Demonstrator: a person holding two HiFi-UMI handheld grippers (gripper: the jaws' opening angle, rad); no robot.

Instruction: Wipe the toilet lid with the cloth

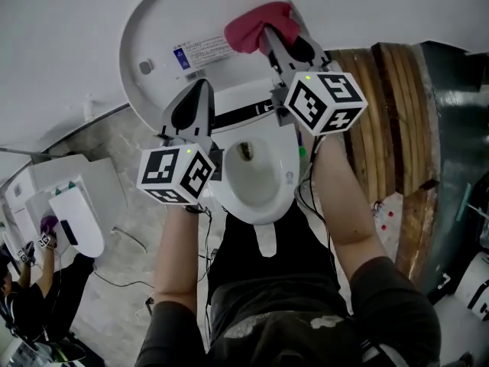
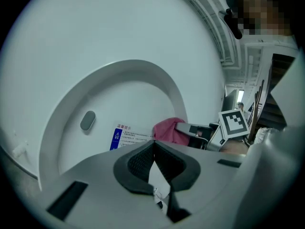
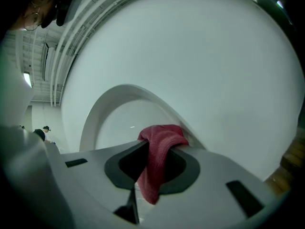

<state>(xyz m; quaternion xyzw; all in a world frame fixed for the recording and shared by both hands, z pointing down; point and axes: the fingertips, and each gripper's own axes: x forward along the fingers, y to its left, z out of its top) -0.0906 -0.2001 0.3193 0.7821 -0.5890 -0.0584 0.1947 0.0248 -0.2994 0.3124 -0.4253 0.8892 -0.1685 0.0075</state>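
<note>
Head view: right tongs (image 1: 269, 32) pinch pink cloth (image 1: 252, 26) at raised toilet lid (image 1: 153, 29); left tongs (image 1: 205, 83) pressed together, empty.

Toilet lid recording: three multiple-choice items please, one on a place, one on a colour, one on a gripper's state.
1. Where is the cloth? A in a bucket; B up at the raised toilet lid; C on a shelf.
2. Its colour? A blue; B yellow; C pink-red.
3. The left gripper is: A shut, empty; B shut on the cloth; C wide open.
B: the right gripper holds it by the lid's upper edge. C: seen in all views. A: its jaws meet with nothing between.
</note>
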